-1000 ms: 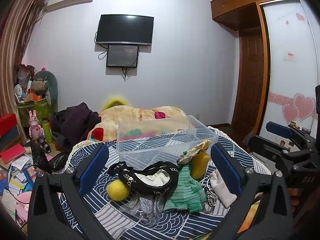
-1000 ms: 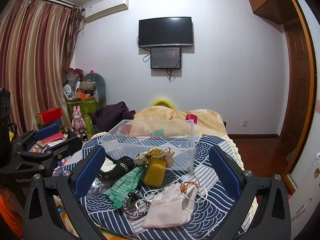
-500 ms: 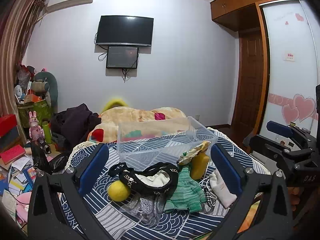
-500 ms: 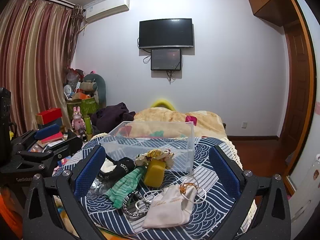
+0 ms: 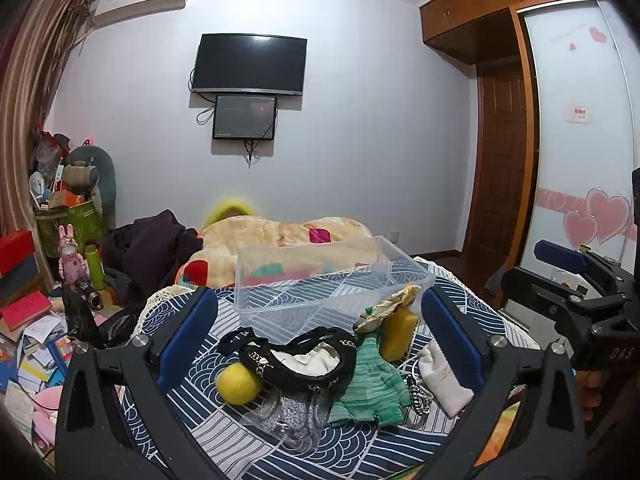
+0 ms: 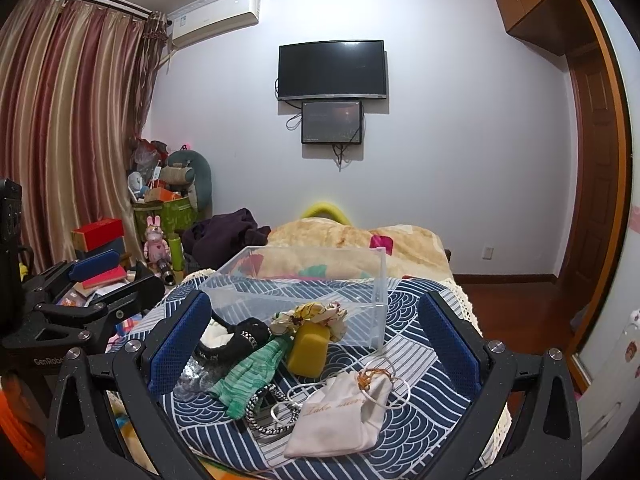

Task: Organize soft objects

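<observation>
Left gripper (image 5: 320,340): jaws spread wide, nothing between the blue ribbed pads. Right gripper (image 6: 316,344): jaws likewise spread wide, holding nothing. Both hover above the near end of a bed, over a blue-and-white wave-patterned cover (image 6: 424,364).

Position of the soft objects relative to the jaws:
- Left wrist view: the pile lies below and ahead of the jaw gap. A fuzzy yellow ball (image 5: 239,382) sits nearest the left pad, touching a black fabric bag (image 5: 304,360) with chain trim and a white lining.
- A green ribbed knit garment (image 5: 370,380) lies right of the bag, partly over a crinkled clear plastic bag (image 5: 288,416) holding grey glittery fabric.
- A yellow rectangular sponge block (image 6: 308,348) stands upright behind the knit, with a floral fabric scrunchie (image 6: 310,316) draped on its top.
- A white drawstring pouch (image 6: 340,416), matte cloth with script lettering, lies nearest the right gripper, low in its jaw gap. A black-and-white braided cord (image 6: 266,412) lies just beside it, and thin metal rings (image 6: 392,384) lie against its mouth.

Container: a clear rigid plastic box (image 5: 332,284), rectangular and open-topped, stands beyond the pile, touching the sponge block area. A plush beige blanket (image 5: 276,236) lies behind it.
</observation>
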`<state>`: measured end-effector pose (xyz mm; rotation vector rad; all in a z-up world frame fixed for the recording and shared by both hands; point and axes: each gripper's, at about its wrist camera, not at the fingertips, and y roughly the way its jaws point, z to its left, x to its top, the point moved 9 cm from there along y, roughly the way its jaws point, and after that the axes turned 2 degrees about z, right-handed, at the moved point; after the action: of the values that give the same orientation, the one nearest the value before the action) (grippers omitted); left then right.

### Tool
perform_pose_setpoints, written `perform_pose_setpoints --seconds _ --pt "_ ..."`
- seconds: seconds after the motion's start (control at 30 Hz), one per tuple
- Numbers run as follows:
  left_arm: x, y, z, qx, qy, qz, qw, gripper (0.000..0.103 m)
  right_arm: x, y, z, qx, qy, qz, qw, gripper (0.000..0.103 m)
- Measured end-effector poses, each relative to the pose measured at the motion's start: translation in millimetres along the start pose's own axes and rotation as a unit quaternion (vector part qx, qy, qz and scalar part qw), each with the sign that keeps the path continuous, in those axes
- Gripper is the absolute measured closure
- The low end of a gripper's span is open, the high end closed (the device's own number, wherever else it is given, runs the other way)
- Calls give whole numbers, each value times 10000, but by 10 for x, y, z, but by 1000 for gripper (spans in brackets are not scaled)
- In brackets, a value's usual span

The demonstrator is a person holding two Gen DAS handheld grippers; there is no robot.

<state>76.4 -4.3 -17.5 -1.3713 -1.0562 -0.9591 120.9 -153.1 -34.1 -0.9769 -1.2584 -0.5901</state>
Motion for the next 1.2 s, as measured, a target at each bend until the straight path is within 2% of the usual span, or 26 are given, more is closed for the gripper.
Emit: perform_pose_setpoints --seconds 0.67,0.87,0.97,1.03,1.2 --pt "-47 3 -22 -40 46 71 10000 0 -32 24 12 1 0 53 10000 0" --pt "-257 134 145 173 -13 403 9990 0 -239 95 -83 -29 -3 314 9995 0" --pt "-371 199 294 244 -176 587 9978 8 -361 142 -189 -98 47 497 9987 0" --pt "-455 271 414 276 -326 773 9961 18 -423 169 -265 -128 113 608 9980 2" --pt "-603 412 651 423 -602 1017 9921 28 -529 211 -444 -289 214 814 9960 14"
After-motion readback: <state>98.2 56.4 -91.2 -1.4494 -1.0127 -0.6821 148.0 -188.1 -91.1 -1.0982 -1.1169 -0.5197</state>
